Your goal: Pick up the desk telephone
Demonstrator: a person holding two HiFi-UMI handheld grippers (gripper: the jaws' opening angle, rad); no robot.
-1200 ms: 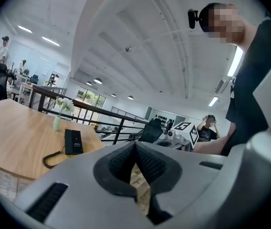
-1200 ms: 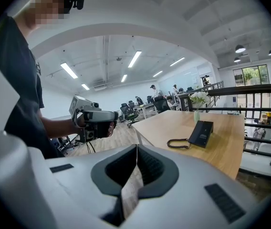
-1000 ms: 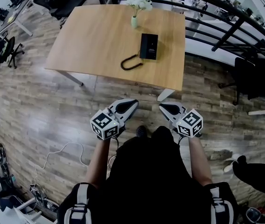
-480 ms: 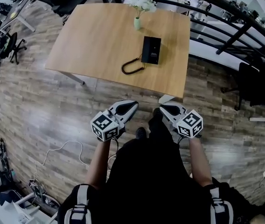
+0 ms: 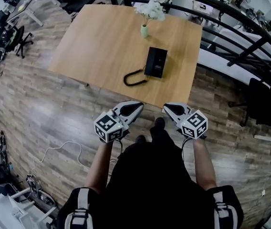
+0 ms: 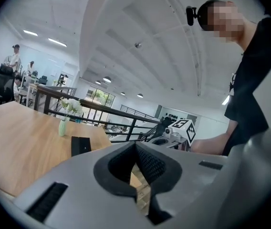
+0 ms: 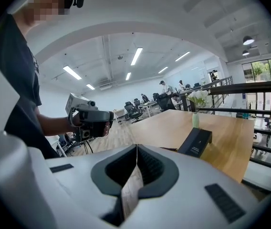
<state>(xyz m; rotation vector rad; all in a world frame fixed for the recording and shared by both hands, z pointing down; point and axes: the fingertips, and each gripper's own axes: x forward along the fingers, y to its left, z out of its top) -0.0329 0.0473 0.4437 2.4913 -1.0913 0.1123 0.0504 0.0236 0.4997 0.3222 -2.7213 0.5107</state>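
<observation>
Left hand-held gripper (image 5: 136,107), right hand-held gripper (image 5: 166,109), both pressed together, empty, desk telephone (image 5: 155,62) keys indistinct

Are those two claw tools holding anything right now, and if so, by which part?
Nothing. The left gripper and the right gripper are both shut and empty; the black desk telephone lies untouched on the light wooden table.

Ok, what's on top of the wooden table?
A desk telephone, its coiled cord looping toward the near edge, and a vase of white flowers behind it. Anything under the telephone is hidden.
</observation>
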